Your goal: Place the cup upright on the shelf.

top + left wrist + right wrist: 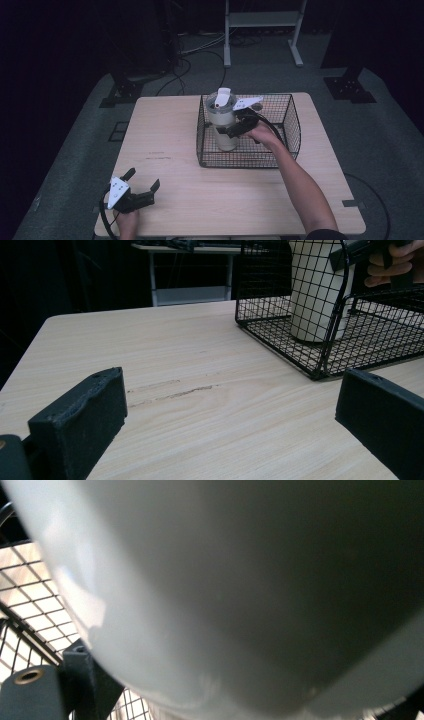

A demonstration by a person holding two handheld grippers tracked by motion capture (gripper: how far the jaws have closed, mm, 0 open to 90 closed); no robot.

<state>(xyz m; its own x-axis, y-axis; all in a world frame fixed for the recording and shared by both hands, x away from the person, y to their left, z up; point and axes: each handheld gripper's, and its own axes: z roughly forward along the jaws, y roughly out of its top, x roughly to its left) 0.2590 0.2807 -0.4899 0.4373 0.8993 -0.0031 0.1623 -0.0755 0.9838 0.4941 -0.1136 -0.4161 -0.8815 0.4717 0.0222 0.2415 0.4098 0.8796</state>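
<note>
The white tumbler (223,121) stands upright in the wire basket (290,120), clasped by the right gripper (227,131); whether placement or removal is underway cannot be judged. The left gripper (142,181) is held spread and idle at the near left.

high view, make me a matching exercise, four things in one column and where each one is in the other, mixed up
Things
1. white tumbler
2. wire basket
3. left gripper
4. right gripper

Places
A. open, over the table's near left corner
B. around the tumbler's body
C. upright inside the basket
D. on the far half of the wooden table

Pairs: 1-C, 2-D, 3-A, 4-B
</note>
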